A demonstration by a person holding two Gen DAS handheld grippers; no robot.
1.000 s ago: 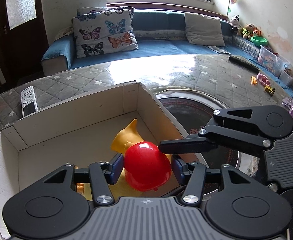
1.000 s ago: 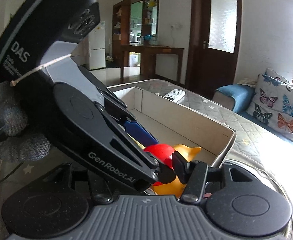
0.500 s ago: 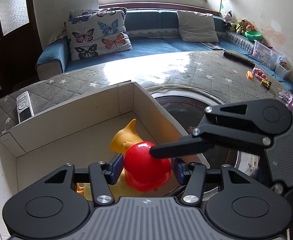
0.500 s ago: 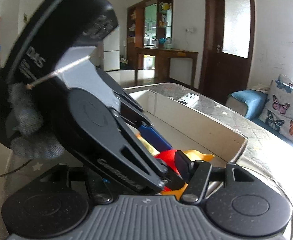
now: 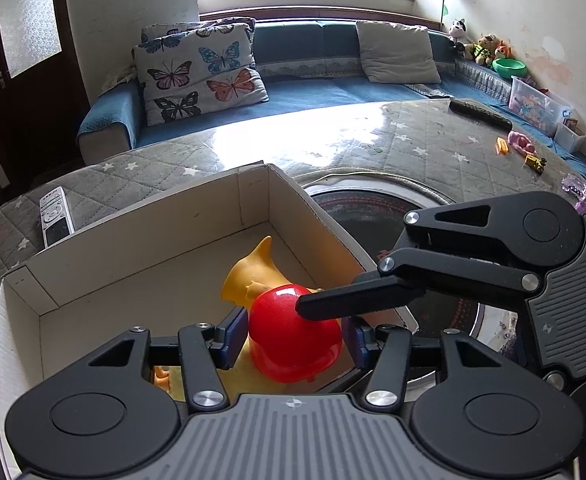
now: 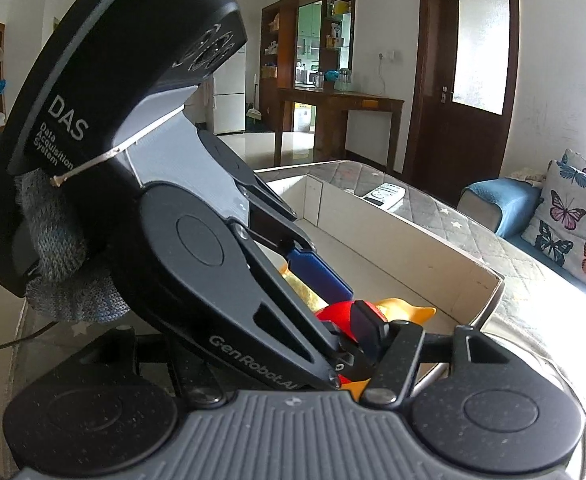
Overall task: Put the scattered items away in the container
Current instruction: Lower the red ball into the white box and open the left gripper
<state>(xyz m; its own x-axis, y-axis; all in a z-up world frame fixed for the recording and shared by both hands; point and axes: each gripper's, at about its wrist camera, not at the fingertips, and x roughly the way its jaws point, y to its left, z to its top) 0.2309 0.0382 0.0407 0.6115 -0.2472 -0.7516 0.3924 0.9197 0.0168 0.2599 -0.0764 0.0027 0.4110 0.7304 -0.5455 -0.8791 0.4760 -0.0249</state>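
Observation:
A red round toy sits between the blue pads of my left gripper, over the open cardboard box. A yellow duck toy lies in the box under and behind it. My right gripper reaches in from the right, its finger lying across the red toy's top. In the right wrist view the left gripper's body blocks most of the scene; the red toy and yellow duck show behind it. I cannot tell how the right jaws stand.
A white remote lies on the quilted table left of the box. A round dark inset sits right of the box. Small toys and a black remote lie at the far right. A sofa stands behind.
Both grippers have risen a little with the red toy. The right gripper's finger has slid further left over the toy's top.

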